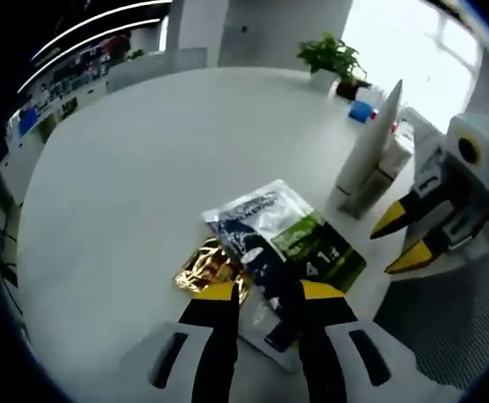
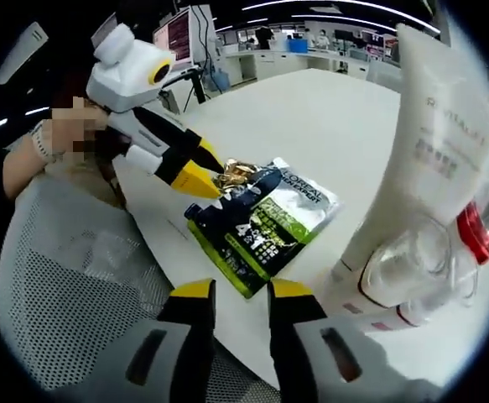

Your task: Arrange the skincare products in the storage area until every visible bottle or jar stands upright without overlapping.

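A dark blue, green and silver sachet pack lies flat on the white table, with a crumpled gold foil sachet at its edge. My left gripper is open, its jaws on either side of the pack's near end. A tall white tube stands upright on its cap. A clear jar and a red-capped item sit next to it. My right gripper hangs open and empty above the table edge, just off the pack.
A grey mesh chair is close against the table's near edge. A potted plant and a small blue object stand at the far side. A person's arm holds the left gripper.
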`<state>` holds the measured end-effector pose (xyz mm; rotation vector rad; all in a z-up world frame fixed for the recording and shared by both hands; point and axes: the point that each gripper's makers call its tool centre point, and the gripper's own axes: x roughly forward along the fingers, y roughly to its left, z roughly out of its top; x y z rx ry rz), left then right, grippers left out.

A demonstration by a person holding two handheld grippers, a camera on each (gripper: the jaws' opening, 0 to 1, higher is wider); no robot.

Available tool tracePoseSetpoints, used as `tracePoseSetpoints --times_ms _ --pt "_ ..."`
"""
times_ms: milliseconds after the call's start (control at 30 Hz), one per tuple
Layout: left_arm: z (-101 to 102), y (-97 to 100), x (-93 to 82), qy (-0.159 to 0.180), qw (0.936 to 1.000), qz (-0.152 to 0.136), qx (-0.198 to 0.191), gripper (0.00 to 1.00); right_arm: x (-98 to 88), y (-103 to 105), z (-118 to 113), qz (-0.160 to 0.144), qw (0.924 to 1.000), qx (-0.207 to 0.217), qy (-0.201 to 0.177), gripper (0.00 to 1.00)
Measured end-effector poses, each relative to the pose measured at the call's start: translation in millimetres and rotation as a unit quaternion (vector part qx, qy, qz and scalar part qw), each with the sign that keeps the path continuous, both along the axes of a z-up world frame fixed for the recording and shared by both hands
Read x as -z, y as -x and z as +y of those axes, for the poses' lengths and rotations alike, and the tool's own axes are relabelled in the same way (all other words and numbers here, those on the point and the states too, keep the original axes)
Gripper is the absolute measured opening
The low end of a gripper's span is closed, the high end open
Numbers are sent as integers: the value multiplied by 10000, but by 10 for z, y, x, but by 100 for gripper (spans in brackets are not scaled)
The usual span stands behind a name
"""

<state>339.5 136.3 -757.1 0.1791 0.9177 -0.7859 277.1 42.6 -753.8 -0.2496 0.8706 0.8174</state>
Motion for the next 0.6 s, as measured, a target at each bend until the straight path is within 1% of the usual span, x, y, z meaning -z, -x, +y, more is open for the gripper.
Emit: tracePoseSetpoints --times_ms 67,167,267,333,600 --pt "4 -27 24 -43 10000 33 50 20 38 -2 -3 7 10000 6 80 24" --pt "-20 -14 49 18 9997 228 50 20 72 -4 -7 31 9999 -9 150 23" --pt "-32 -20 73 -34 9995 294 93 19 99 -2 -10 42 9997 -54 221 22" --pt "-54 -29 77 6 9994 349 75 17 124 -3 -6 71 9996 -88 261 21" --pt "-72 -69 137 -24 9992 408 -3 14 232 -67 -47 114 9988 -42 480 20"
